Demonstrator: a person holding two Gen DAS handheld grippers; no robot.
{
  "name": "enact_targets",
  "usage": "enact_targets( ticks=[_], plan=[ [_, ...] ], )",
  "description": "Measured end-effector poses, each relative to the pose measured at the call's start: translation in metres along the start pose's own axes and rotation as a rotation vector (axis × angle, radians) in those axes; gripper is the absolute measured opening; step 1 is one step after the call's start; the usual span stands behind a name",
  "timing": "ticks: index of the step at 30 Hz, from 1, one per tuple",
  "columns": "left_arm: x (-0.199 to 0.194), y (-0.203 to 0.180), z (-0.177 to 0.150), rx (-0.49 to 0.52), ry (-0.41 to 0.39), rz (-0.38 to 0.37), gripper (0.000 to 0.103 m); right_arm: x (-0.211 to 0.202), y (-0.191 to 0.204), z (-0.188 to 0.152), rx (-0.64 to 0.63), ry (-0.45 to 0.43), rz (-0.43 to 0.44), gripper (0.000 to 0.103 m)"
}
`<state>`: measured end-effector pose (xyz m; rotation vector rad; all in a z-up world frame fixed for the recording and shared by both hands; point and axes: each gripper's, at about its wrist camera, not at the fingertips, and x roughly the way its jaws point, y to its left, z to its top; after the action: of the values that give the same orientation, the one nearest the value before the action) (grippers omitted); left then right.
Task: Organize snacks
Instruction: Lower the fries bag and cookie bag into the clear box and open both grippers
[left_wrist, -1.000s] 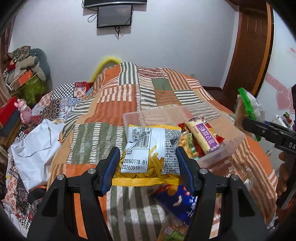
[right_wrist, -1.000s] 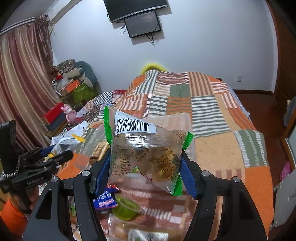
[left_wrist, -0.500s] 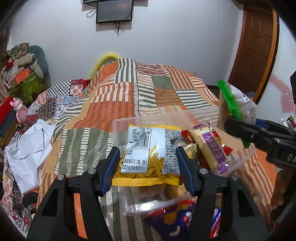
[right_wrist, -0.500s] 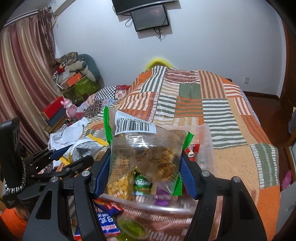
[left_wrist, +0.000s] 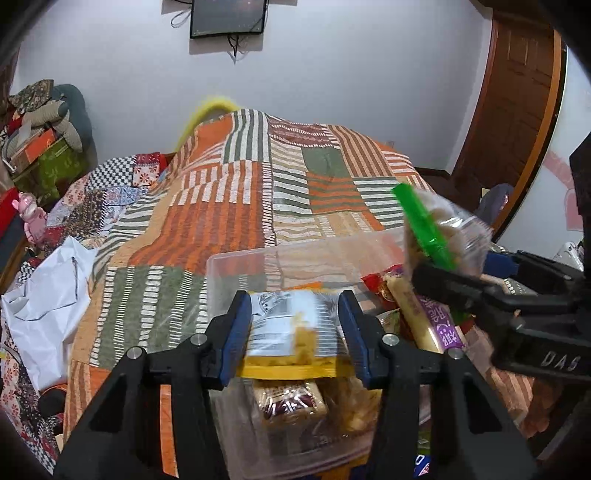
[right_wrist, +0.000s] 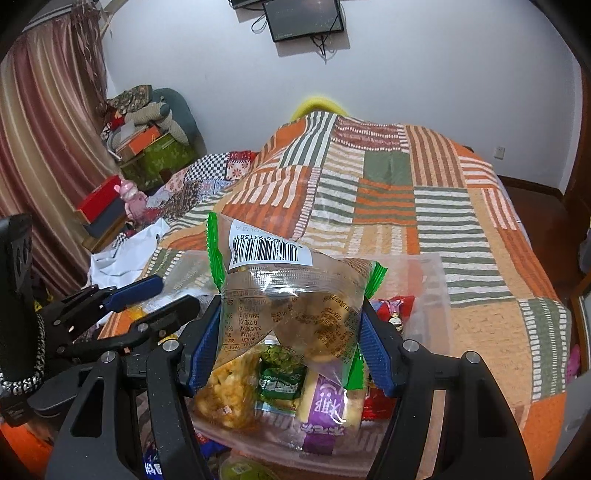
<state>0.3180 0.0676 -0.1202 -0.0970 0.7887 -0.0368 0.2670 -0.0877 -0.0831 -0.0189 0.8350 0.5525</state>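
Both grippers hang over the clear plastic storage box (left_wrist: 280, 258) on the orange-and-green striped patchwork bedspread (left_wrist: 221, 206). In the left wrist view, the left gripper (left_wrist: 295, 332) has the yellow-edged bag of snack sticks (left_wrist: 295, 334) between its blue pads; its jaws have just been closing, and the bag sits blurred, squeezed narrow between them, above the box's left half. At three o'clock, the right gripper (left_wrist: 461, 275) shows from the side, with the green seam of its packet standing up.

The right wrist view gives that packet head-on: the right gripper (right_wrist: 291, 343) clamps a clear green-edged biscuit packet (right_wrist: 291, 306), barcode label on top, over the middle of the box. Only here do the contents beneath read clearly: a bag of yellow puffs (right_wrist: 225, 391) at seven o'clock, a small green packet (right_wrist: 280, 373), a purple-labelled bar (right_wrist: 325, 406). The left gripper (right_wrist: 155, 299) shows at nine o'clock.
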Motion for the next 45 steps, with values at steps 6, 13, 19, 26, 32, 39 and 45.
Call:
enact_targets(
  ticks=[6,13,19,26,32,39,45],
  plan=[
    [0.007,0.0,-0.005,0.015,0.018,0.009,0.048,0.011,-0.003,-0.002,0.008,0.046,0.012,0.069],
    [0.001,0.0,-0.012,0.028,0.028,-0.005,0.049,0.009,-0.004,-0.004,-0.001,0.058,-0.005,0.073],
    [-0.013,0.002,-0.014,0.03,0.022,-0.005,0.051,-0.008,0.001,-0.001,-0.02,0.018,-0.02,0.081],
    [-0.036,0.001,-0.022,0.051,0.012,0.001,0.056,-0.032,0.004,-0.003,-0.013,-0.016,-0.005,0.086],
    [-0.061,0.002,-0.037,0.061,0.023,-0.005,0.062,-0.057,0.0,-0.019,-0.01,-0.035,0.008,0.086],
    [-0.083,0.007,-0.061,0.064,0.039,0.002,0.065,-0.081,-0.004,-0.048,-0.021,-0.034,-0.011,0.086],
    [-0.098,0.013,-0.096,0.055,0.09,0.022,0.067,-0.081,-0.006,-0.085,-0.036,0.024,-0.016,0.086]
  ],
)
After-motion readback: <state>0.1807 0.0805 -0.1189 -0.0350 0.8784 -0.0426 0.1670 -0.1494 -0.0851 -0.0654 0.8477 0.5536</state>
